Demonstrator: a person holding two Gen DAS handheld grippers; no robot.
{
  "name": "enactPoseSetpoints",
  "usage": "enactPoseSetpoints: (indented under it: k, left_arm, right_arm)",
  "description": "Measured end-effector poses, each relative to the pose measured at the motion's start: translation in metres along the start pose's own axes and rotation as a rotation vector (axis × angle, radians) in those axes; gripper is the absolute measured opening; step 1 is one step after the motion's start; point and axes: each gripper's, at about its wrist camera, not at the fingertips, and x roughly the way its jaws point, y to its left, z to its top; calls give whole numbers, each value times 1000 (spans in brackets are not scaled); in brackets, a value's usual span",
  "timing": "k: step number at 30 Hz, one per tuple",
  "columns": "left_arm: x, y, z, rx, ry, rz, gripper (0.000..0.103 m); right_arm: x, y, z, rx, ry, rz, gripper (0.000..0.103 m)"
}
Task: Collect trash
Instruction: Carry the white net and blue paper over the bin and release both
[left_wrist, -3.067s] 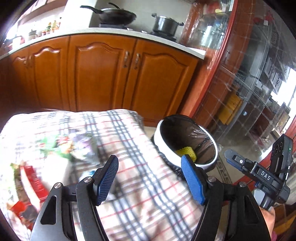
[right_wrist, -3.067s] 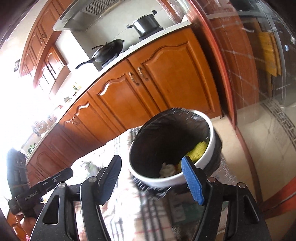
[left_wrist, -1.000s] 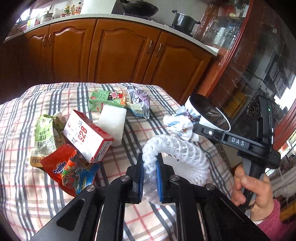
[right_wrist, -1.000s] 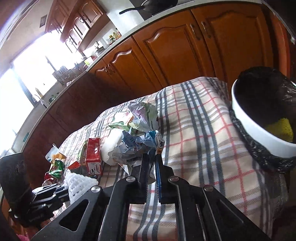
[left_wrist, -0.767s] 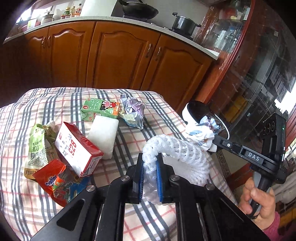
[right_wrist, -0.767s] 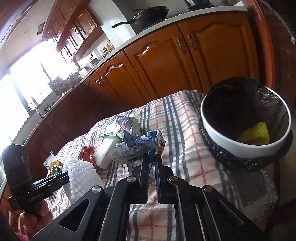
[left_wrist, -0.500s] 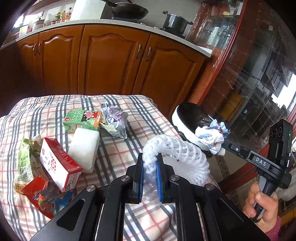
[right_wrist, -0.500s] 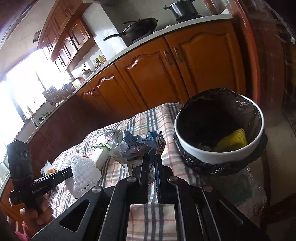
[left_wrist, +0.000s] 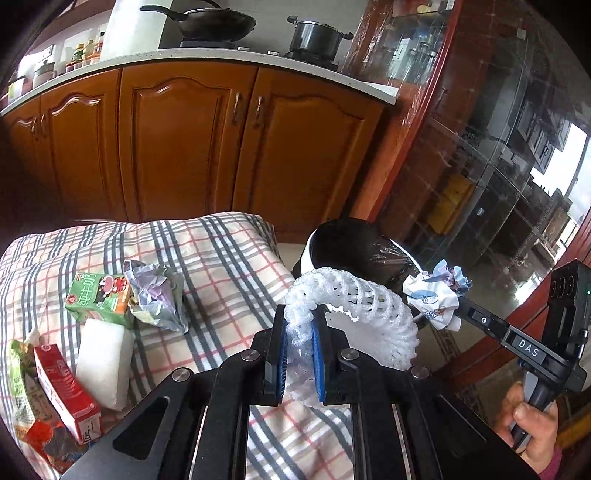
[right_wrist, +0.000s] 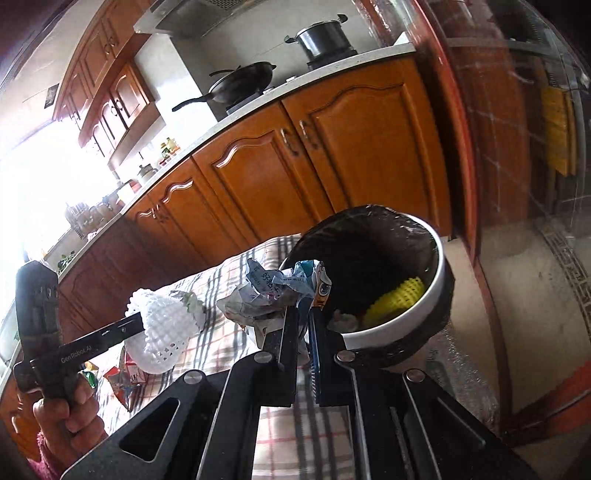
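My left gripper (left_wrist: 298, 350) is shut on a white foam fruit net (left_wrist: 354, 321), held above the plaid-covered table (left_wrist: 221, 258) near its right end. My right gripper (right_wrist: 303, 332) is shut on a crumpled paper wrapper (right_wrist: 273, 291), hanging just left of the rim of the white bin (right_wrist: 399, 325). The bin has a black liner and holds a yellow foam net (right_wrist: 399, 295). In the left wrist view the right gripper (left_wrist: 456, 304) carries the wrapper (left_wrist: 436, 295) by the bin (left_wrist: 347, 247). In the right wrist view the left gripper (right_wrist: 142, 321) carries the net (right_wrist: 162, 325).
On the table lie a green carton (left_wrist: 99, 295), a crumpled foil bag (left_wrist: 159, 295), a white foam block (left_wrist: 103, 362), a red box (left_wrist: 62, 395) and snack packets (left_wrist: 40, 439). Wooden kitchen cabinets (left_wrist: 184, 140) stand behind; a glass cabinet (left_wrist: 480, 166) is at the right.
Both grippers have carried their loads rightward from over the table toward the bin. The wrapper now hangs by the bin's rim and the foam net is near the table's right end.
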Motion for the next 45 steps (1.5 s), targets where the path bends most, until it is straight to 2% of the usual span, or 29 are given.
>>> enactPoseSetpoints:
  k: [14,22,29,34,35,37,39,45]
  left_arm:
    - [62,-31,36,65,39,26,11]
    - [113,-53,67,108,87,61,11]
    - [148,-66,72,141,128,86,12]
    - [170,-66,73,139,172,84,20]
    - [173,-66,74,139,183,85,23]
    - [177,-66,74,138,197,82,43]
    - [175,-66,73,141,184,81,54]
    - [160,-58,66,106,168,53,60]
  right_arm:
    - [3,-28,17,0,-14,-60,5]
    - [26,-44,40,-26,37,-121,6]
    - [47,-48,48,-54,85,-155,6]
    - [59,-53,49,-58,112,-168,6]
    - [61,-55,49,-54,115,-171,11]
    - [65,-57,50,-45,124,-173,15]
    - [67,-61,50,-27,129,-163,20]
    - [60,-65,48,7,104,-147,26]
